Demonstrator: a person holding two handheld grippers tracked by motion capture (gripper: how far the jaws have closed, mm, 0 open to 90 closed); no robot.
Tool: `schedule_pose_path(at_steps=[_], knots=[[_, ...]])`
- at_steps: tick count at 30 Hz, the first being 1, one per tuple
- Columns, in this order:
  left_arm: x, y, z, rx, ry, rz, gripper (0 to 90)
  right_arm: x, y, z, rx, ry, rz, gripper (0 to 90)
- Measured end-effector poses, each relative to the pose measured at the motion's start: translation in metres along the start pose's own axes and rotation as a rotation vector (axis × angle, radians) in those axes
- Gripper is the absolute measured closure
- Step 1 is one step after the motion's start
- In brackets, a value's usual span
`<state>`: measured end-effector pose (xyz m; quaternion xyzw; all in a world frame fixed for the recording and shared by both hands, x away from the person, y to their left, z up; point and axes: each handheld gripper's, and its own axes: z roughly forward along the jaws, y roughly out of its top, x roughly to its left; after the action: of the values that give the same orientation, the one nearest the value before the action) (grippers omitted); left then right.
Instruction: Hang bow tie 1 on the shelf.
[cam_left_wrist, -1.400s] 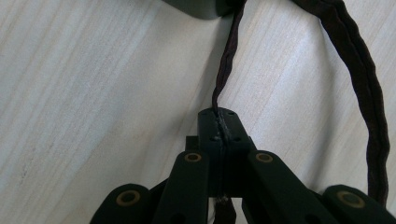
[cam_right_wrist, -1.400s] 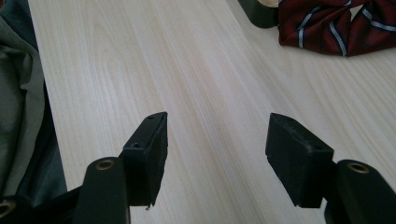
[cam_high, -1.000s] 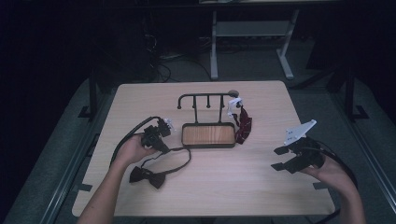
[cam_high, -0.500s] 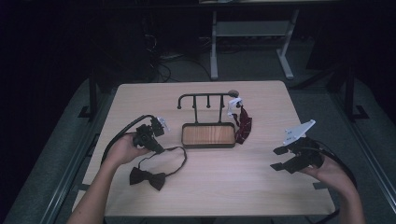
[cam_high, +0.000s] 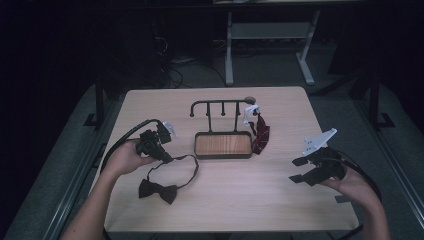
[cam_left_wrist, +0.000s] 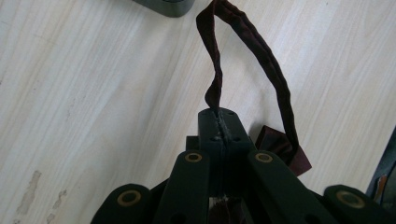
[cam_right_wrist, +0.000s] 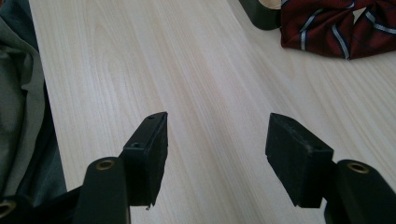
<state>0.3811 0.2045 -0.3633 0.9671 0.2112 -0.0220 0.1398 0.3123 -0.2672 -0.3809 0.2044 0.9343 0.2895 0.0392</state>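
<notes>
A dark bow tie lies on the table's front left, and its thin strap loops up to my left gripper. In the left gripper view the jaws are shut on the dark red strap, with the bow just behind them. A black hook stand with a wooden tray base sits mid-table. A red striped bow tie hangs at the stand's right end. My right gripper hovers open at the front right, with nothing between its jaws.
In the right gripper view the striped tie and a corner of the stand base lie ahead. Bare table spans the space between the two hands. Cables trail from both grippers. A desk frame stands behind the table.
My left hand has drifted slightly left while holding the strap. The bow tie stays about where it was, and the right gripper has not moved.
</notes>
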Motion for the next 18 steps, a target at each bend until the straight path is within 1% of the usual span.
schedule_pose_path(at_steps=[6,8,9,10,12,14,16,18], knots=[[-0.003,-0.002,-0.008,-0.002,0.005,0.002,89.1,0.000,0.000,0.000,-0.001,0.002,0.001,38.6],[-0.004,-0.002,-0.011,-0.007,0.004,0.005,89.1,0.000,0.000,0.000,-0.002,0.001,-0.001,38.6],[-0.004,-0.003,-0.013,-0.014,0.000,-0.001,89.1,0.000,0.000,0.000,-0.002,0.002,-0.003,38.6],[-0.005,-0.003,-0.014,-0.016,0.004,0.002,89.1,0.000,-0.001,0.000,-0.004,0.005,0.001,38.6],[-0.005,-0.003,-0.017,-0.010,0.008,0.003,89.1,-0.001,-0.001,0.000,-0.005,0.005,0.000,38.6],[-0.005,-0.001,-0.021,-0.009,0.011,0.007,89.1,-0.002,-0.003,0.001,-0.008,0.002,-0.012,38.4],[-0.005,0.000,-0.025,-0.011,0.011,0.009,89.1,-0.003,-0.003,0.001,-0.008,0.005,-0.011,38.3],[-0.006,0.002,-0.027,-0.014,0.012,0.010,89.1,-0.004,-0.004,0.002,-0.010,0.004,-0.020,38.3]])
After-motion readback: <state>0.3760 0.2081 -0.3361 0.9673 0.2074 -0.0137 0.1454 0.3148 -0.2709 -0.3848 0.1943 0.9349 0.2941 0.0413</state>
